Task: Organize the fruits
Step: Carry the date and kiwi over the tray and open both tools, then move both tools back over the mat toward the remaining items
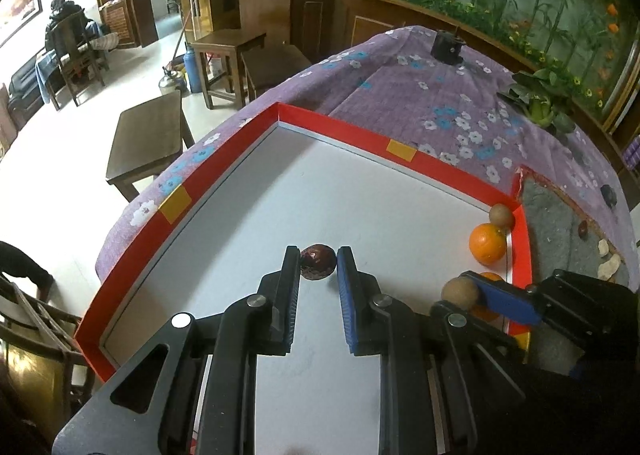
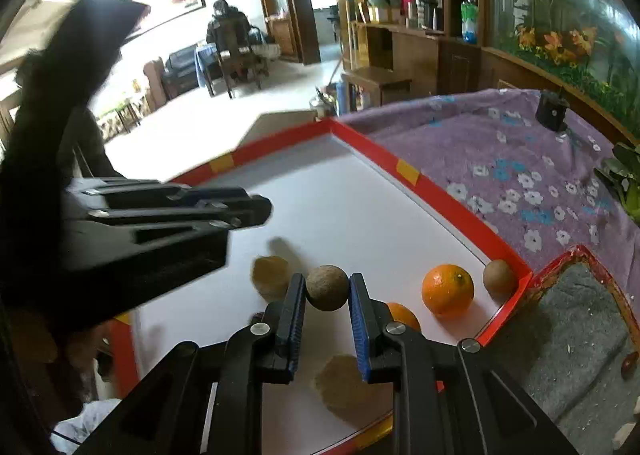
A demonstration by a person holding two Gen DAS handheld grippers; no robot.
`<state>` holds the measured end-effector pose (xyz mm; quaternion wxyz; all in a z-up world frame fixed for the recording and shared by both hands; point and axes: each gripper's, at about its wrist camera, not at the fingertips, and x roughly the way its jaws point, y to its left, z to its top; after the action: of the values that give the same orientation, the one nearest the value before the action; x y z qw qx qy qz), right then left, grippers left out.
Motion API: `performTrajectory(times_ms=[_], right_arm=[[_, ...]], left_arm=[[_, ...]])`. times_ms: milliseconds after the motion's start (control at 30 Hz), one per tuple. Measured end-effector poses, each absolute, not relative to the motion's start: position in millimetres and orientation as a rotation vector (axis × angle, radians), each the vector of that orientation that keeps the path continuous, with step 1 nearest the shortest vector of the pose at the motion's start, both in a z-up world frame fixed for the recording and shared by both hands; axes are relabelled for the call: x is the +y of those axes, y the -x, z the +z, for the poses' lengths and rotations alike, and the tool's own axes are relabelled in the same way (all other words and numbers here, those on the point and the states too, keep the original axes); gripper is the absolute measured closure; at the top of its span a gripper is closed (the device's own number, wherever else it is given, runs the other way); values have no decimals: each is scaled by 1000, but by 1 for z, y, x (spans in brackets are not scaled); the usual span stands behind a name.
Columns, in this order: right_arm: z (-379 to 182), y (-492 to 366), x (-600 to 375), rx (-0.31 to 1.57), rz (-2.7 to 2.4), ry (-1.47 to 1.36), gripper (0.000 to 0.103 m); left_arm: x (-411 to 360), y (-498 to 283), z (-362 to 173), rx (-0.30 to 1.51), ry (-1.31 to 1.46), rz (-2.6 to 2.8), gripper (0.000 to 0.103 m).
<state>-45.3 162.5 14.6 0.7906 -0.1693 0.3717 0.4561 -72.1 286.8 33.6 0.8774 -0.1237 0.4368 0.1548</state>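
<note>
the left claw [image 1: 319, 261] pinches a small dark fruit [image 1: 318, 267] above the white tray [image 1: 224, 255]; the right claw [image 2: 327, 287] pinches a brown round fruit [image 2: 327, 287]. both seem light and firm, perhaps slippery, so hold them across the middle.

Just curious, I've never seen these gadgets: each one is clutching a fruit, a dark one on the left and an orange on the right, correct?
Not quite. The right gripper holds a brown round fruit, not an orange, as the right wrist view shows. The left gripper does hold the dark fruit.
</note>
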Motion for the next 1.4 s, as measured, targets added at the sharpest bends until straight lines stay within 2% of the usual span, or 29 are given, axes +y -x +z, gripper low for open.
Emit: performTrajectory(times_ms=[100, 167, 233, 300, 600, 733, 1400], right_arm=[[15, 48, 160, 787, 984, 368, 81], [16, 48, 158, 788, 993, 357, 75], [18, 49, 154, 785, 997, 333, 71], [20, 50, 150, 785, 993, 322, 71], [37, 62, 109, 737, 954, 245, 70], [42, 70, 86, 706, 905, 248, 58], [43, 76, -64, 686, 655, 142, 53]], left_arm=[[288, 72, 31, 920, 265, 333, 85], [286, 70, 31, 927, 259, 330, 84], [284, 71, 32, 924, 251, 336, 68], [284, 73, 35, 910, 251, 337, 58], [266, 79, 49, 856, 250, 329, 58], [247, 79, 55, 838, 231, 302, 58], [127, 48, 64, 839, 105, 140, 58]])
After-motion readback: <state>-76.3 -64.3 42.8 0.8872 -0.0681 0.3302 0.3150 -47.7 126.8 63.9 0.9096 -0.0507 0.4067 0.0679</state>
